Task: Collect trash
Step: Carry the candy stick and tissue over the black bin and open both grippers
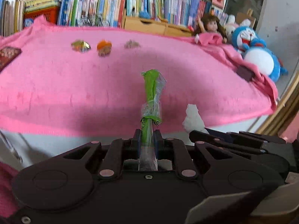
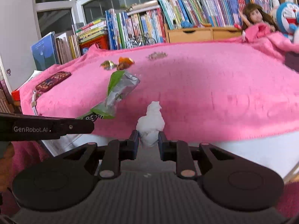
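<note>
Green and clear plastic, twisted into a long strip, is the wrapper (image 1: 152,95) that the left gripper (image 1: 147,138) has clamped between its jaws, which are closed tight on the wrapper's lower end so that the rest stands free above the pink blanket (image 1: 74,85). Just beside it, the right gripper (image 2: 148,140) has its jaws pressed against the sides of a crumpled white tissue (image 2: 151,123), a narrow gap between them because the wad fills it; the tissue sticks up out of the pads, apparently clear of the blanket. Each hand carrying one piece looks like a way to save a trip, and the two grippers sit close together near the blanket's front edge, which suggests both loads are headed for the same bin, though no bin shows in either view. Farther back on the blanket three more scraps wait in a loose row: a gold foil wrapper (image 1: 80,46), an orange scrap (image 1: 104,47) and a brownish crumpled piece (image 1: 132,44), well apart from both grippers, so the collecting is judged only partly done. A patterned red pouch (image 2: 53,81) lies at the left edge, while a doll (image 1: 210,26) and a blue plush toy (image 1: 259,56) rest at the far right before crowded bookshelves (image 1: 112,3).
</note>
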A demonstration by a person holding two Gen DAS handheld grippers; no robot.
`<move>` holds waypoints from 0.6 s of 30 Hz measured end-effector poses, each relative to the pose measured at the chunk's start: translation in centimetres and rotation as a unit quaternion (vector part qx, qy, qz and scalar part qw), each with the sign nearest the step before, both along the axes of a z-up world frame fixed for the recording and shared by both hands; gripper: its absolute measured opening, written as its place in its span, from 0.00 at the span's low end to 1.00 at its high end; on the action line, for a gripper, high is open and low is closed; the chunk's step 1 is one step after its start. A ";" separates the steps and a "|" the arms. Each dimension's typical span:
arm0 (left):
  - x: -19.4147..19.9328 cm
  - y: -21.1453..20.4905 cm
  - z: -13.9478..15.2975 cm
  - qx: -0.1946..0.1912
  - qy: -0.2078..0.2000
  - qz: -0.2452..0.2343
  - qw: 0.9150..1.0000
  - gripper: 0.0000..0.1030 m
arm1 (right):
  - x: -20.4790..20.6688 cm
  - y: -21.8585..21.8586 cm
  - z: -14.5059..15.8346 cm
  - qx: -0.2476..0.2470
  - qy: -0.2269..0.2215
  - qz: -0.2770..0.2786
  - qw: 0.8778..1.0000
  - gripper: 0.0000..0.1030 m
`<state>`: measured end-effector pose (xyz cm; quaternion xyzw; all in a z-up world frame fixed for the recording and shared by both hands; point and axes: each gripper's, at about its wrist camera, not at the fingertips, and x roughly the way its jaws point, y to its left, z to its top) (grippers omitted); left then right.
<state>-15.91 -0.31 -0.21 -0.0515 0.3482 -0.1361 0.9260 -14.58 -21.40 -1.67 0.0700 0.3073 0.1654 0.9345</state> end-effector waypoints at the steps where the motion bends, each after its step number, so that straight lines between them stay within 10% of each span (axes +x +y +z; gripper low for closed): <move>1: -0.2 -0.2 -0.5 0.003 0.009 -0.003 1.000 0.13 | -0.3 0.0 -0.5 -0.002 0.009 0.001 1.000 0.27; 18: 0.3 -1.0 -9.6 0.048 0.155 -0.012 0.987 0.12 | -1.6 1.5 -8.1 -0.041 0.129 0.003 0.991 0.28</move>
